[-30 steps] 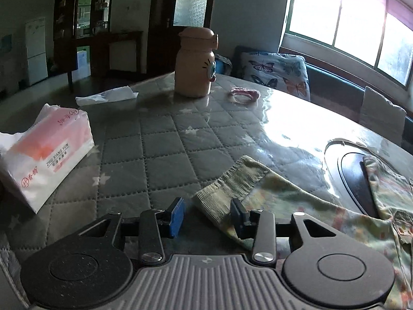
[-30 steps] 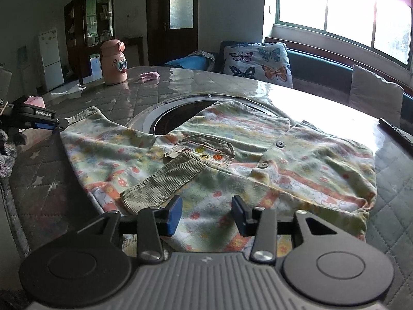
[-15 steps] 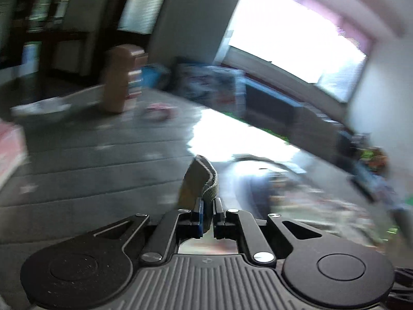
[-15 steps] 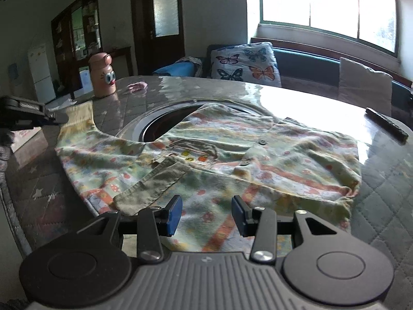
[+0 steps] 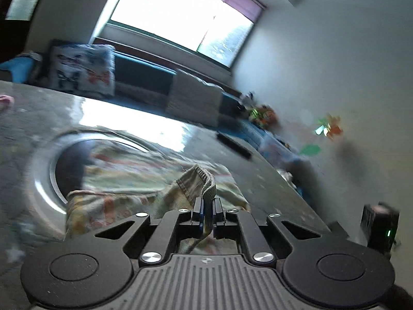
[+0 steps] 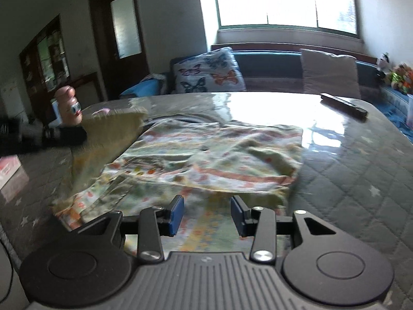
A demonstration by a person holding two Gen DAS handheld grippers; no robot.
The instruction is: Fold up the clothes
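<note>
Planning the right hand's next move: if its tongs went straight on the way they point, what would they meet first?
Probably the floral shirt: the open right tongs point slightly downward over its near hem, with nothing between them yet. How far off is unclear.

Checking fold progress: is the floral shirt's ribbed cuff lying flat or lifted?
Lifted: the left gripper pinches the ribbed cuff above the floral shirt.

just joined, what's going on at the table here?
A person with a gripper in each hand is folding a floral shirt on the quilted table. The left tool is shut on the ribbed sleeve cuff and holds it lifted over the shirt body. The right tool is open, low over the near hem, gripping nothing.
</note>
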